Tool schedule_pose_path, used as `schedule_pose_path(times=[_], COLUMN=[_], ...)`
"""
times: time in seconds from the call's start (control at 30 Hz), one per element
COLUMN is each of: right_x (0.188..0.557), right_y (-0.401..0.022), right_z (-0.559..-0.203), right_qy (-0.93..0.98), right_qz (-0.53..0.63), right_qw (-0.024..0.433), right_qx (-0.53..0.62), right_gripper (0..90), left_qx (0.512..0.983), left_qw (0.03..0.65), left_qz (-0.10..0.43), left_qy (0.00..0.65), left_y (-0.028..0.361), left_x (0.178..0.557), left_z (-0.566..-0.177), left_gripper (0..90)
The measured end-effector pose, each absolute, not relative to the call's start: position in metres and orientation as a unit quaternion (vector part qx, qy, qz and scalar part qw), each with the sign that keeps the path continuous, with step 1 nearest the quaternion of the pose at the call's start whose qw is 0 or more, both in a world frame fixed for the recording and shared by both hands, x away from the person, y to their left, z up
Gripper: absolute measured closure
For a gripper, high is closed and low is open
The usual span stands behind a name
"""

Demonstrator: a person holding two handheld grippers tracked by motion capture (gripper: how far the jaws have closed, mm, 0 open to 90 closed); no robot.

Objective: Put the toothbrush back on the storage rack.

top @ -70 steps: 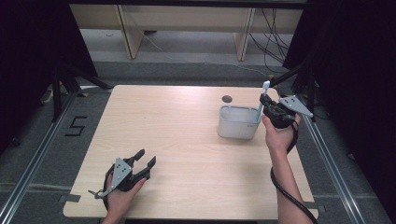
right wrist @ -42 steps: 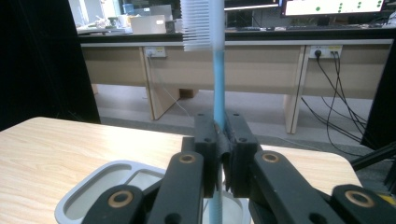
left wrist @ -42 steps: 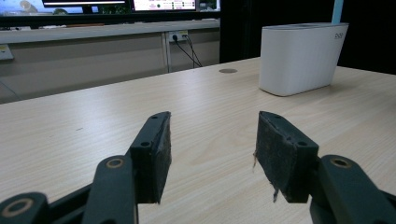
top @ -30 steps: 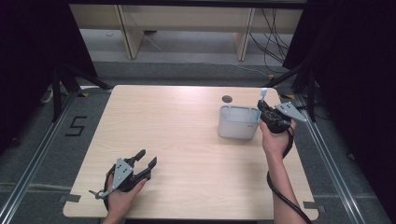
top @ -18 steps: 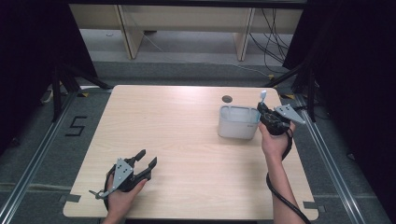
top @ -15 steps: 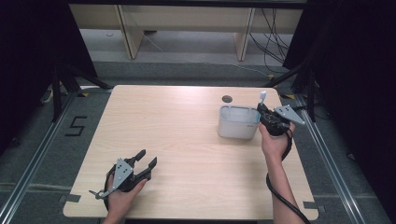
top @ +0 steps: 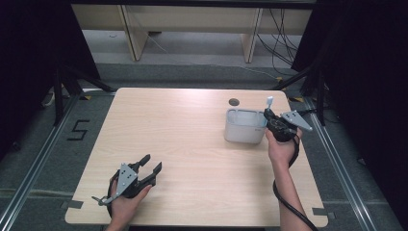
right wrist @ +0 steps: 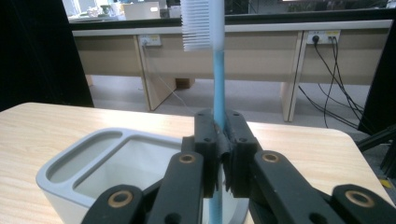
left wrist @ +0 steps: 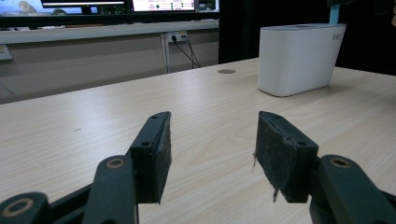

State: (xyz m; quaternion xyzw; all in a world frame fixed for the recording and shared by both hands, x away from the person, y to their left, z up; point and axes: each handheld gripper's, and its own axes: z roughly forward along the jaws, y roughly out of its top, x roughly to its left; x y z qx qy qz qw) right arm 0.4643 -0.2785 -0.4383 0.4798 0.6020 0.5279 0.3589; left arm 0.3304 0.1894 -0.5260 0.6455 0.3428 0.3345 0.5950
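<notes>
A blue toothbrush with white bristles stands upright, head up, and my right gripper is shut on its handle. Its lower end reaches down at the right end of a white holder with two compartments; which one it enters I cannot tell. From above, the right gripper sits at the holder's right end, with the toothbrush sticking up. My left gripper rests low at the table's near left, open with nothing between its pads. The holder stands far off in its view.
A wooden table with a round cable hole behind the holder. Black curtains flank both sides. Beyond the far edge are a grey floor, desk legs and cables. The table's middle lies between my two hands.
The right hand has brought the toothbrush down and a little leftward, closer to the holder's right end. The left hand has stayed still.
</notes>
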Motion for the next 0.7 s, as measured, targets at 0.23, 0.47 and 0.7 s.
schedule_pose_path(times=[0.23, 0.47, 0.7], right_x=[0.463, 0.462, 0.459], right_y=[-0.279, -0.279, -0.278], right_z=[-0.445, -0.45, -0.455], right_qy=[0.606, 0.611, 0.612], right_qz=[0.523, 0.521, 0.515], right_qw=[0.359, 0.349, 0.346], right_qx=[0.48, 0.483, 0.491], right_gripper=[85.4, 85.3, 85.3], left_qx=[0.646, 0.646, 0.648], left_qw=[0.595, 0.595, 0.594], left_qz=[0.334, 0.334, 0.334], left_qy=[0.343, 0.342, 0.34], left_y=[0.189, 0.189, 0.189], left_x=[0.33, 0.33, 0.33], left_z=[-0.526, -0.526, -0.526], left_gripper=[45.1, 45.0, 45.1])
